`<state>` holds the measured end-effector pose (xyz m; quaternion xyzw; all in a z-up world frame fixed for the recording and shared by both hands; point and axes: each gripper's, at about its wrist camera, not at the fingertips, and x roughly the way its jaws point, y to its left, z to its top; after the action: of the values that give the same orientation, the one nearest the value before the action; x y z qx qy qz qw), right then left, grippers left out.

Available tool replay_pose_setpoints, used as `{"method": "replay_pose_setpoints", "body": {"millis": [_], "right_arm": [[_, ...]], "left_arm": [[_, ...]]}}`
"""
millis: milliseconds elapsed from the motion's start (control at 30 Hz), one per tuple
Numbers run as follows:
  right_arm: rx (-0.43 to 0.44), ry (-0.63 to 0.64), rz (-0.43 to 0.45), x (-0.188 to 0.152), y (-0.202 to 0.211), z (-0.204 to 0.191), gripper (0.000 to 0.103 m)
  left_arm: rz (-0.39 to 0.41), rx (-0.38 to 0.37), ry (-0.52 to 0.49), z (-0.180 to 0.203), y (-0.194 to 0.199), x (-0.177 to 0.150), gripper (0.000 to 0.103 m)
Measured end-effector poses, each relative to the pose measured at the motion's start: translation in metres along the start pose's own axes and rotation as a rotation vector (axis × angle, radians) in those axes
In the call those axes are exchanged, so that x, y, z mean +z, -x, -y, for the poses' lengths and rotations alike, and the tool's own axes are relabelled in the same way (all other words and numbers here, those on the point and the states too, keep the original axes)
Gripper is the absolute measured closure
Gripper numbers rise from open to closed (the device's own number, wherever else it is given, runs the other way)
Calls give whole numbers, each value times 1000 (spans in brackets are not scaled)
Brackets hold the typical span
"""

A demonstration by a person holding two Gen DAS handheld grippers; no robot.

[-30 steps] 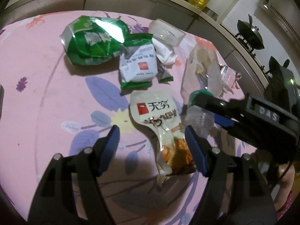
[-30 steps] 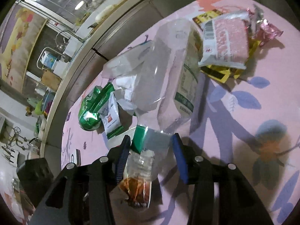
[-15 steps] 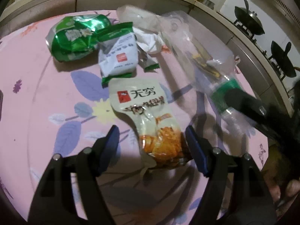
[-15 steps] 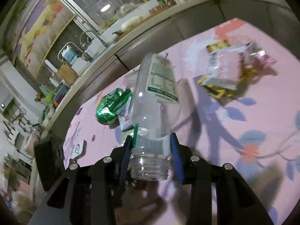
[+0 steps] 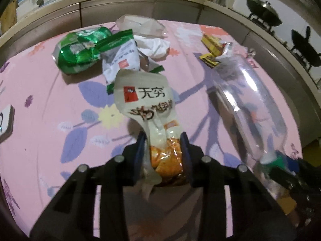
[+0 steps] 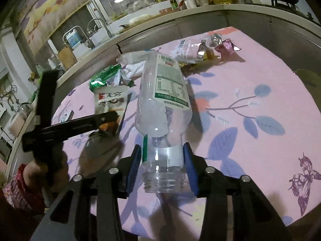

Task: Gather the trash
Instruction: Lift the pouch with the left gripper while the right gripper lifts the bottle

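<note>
- Your left gripper [image 5: 162,156] has a cream snack pouch [image 5: 149,108] between its blue pads; its jaws are closing and the pads press on the orange printed lower end of the pouch.
- The pouch carries a red square logo and dark characters, and its top end leans away from you over the pink flowered tablecloth [image 5: 50,100].
- Your right gripper [image 6: 163,167] holds a clear plastic bottle [image 6: 166,100] by the neck, just above the uncapped threaded mouth; the pads touch the neck on both sides while the jaws are opening.
- The bottle is empty, with a green-and-white label [image 6: 170,80], and its base points away from you, raised above the cloth.
- Beyond the pouch lie a crushed green bag [image 5: 80,52], a white-and-green packet [image 5: 120,60] touching it, and crumpled white paper [image 5: 154,46] just beside.
- Yellow and silver wrappers [image 5: 214,48] lie well apart from these, toward the far right edge of the table.
</note>
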<state>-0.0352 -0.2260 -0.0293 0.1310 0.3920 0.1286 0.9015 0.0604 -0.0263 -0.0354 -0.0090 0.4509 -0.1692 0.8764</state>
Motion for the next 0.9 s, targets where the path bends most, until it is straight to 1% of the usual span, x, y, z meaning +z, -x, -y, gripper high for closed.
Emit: {"method": "replay_pose_setpoints", "body": {"millis": [33,100,133,200,233,267,300,333,433,467,567,633,700,767,833,900], "right_arm": [[-1,4,5,2,-2,-2,45],[-1,10,9,5,-5,-2,38],[-10,13,7,5,-7,-2,36],[-38,7,-15,6,-15,0,36],[-34,-2,-33,7,-20,1,37],[-30,-21,-49,6,-23,5,45],[-5,-43,-57,5,-24,8,65],[29,-62,-53,4,-23,10,65],[78,-70,2,2,-6,13,66],[109,-88,24,2,1,16,66],[159,-156,93,0,25,34,66],[180,-200,138,-2,40,47,66],[163,-246,191,-5,58,65,66],[126,-295,223,-8,70,84,66],[96,-338,234,-13,74,99,66],[73,-354,224,-18,70,105,66]], "left_arm": [[8,-14,-3,-2,5,-3,70],[21,-46,-7,-1,15,-6,70],[25,-64,-7,0,18,-7,70],[40,-108,-4,2,28,-5,71],[52,-127,-7,3,33,-4,71],[70,-146,-16,6,40,-3,71],[83,-160,-23,9,46,0,72],[92,-173,-28,12,50,2,81],[95,-227,-48,25,59,12,81],[95,-242,-58,29,59,14,81],[103,-273,-111,52,59,22,83],[101,-295,-140,66,55,26,97],[83,-330,-160,82,47,31,99],[80,-324,-194,97,37,35,99],[55,-313,-198,103,28,37,99],[7,-315,-171,102,18,36,98]]}}
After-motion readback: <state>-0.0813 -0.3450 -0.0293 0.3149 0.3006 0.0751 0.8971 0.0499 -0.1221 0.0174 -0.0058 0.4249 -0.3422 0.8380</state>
